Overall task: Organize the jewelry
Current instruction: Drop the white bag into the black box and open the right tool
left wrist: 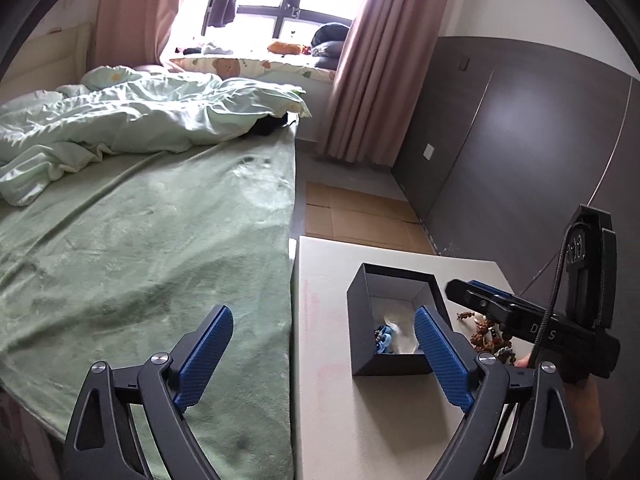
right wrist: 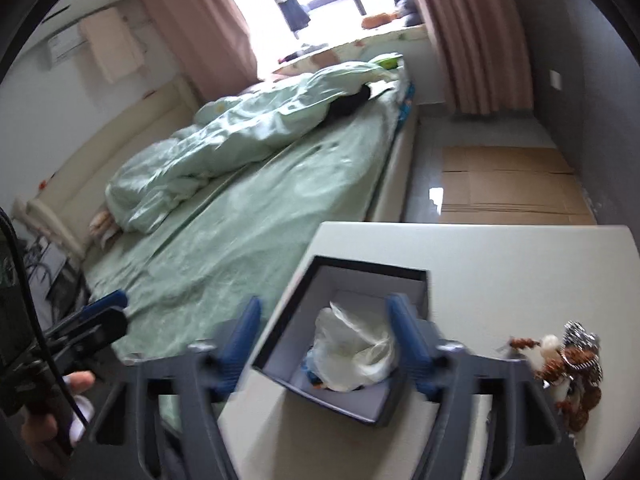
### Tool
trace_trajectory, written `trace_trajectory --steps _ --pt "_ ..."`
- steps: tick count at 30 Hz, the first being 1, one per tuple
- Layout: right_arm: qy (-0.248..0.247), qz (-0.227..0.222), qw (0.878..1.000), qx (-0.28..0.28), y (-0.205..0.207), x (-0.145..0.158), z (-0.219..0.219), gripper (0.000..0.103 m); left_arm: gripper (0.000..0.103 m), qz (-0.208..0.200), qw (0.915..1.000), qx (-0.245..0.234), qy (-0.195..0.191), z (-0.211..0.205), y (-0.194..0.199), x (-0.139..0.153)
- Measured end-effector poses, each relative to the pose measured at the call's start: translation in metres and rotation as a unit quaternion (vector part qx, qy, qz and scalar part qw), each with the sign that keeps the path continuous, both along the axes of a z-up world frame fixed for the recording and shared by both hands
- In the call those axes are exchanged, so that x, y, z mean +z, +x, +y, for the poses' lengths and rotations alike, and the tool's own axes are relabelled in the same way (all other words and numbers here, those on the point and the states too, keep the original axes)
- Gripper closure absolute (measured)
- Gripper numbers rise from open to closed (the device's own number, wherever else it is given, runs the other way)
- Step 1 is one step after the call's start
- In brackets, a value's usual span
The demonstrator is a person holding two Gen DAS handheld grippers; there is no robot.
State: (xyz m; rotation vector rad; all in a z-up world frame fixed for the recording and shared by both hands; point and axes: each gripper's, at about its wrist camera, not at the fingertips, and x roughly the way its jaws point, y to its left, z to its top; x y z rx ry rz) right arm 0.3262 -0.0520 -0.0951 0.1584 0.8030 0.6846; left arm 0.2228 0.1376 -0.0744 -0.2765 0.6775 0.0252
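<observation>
Bed (left wrist: 160,216), green sheet, rumpled pale quilt (left wrist: 132,120) at its far end, lies along the counter's left edge. Left gripper (left wrist: 324,344): jaws spread wide, holding nothing, one finger over the bed, the other in front of the box's right wall. Counter (right wrist: 520,264), white. Box (right wrist: 340,344), dark, open-topped, sits near the counter's left edge; inside, a crumpled clear plastic bag (right wrist: 356,352) and a small blue piece (left wrist: 385,339) at the near wall. Right gripper (right wrist: 324,344): jaws wide apart, empty, above the box, framing it; view blurred. Jewelry pile (right wrist: 572,372), brown beaded strands with a silvery piece, lies on the counter to the right of the box, apart from it, toward the near right edge.
</observation>
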Motion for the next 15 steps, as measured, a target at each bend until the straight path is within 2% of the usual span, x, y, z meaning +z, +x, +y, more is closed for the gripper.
trace_trajectory --steps 5,15 --pt "0.004 0.006 1.0 -0.02 -0.003 0.001 -0.03 0.033 0.01 0.001 0.9999 -0.013 0.0 -0.012 0.003 0.002" --pt "0.015 0.055 0.995 -0.076 -0.011 -0.012 -0.113 0.033 0.01 0.004 0.9978 -0.065 0.014 -0.066 0.018 0.0"
